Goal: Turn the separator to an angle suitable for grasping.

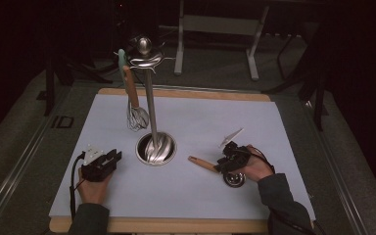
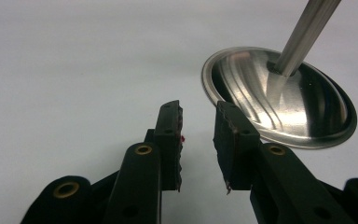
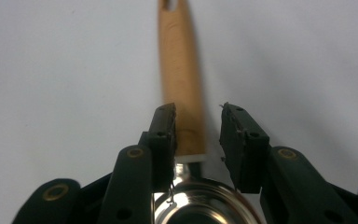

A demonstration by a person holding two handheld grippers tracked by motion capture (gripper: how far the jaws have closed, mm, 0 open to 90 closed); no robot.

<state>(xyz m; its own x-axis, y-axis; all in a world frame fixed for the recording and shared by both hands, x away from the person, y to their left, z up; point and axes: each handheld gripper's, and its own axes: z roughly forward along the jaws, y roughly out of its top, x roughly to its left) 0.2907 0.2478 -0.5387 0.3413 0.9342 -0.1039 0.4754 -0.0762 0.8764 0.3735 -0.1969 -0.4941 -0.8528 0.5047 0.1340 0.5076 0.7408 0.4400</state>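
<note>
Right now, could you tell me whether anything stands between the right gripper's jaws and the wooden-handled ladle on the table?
Nothing visible does. The right gripper has its jaws on either side of the ladle's wooden handle, with a gap on the right-hand side. The ladle lies flat on the white mat.

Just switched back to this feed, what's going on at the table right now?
A person works two handheld grippers at a white-topped table. The right gripper hangs over a wooden-handled ladle lying on the table, jaws open on either side of the handle with a gap on the right side. The left gripper sits open and empty near the base of a metal utensil stand, where a whisk already hangs.
</note>
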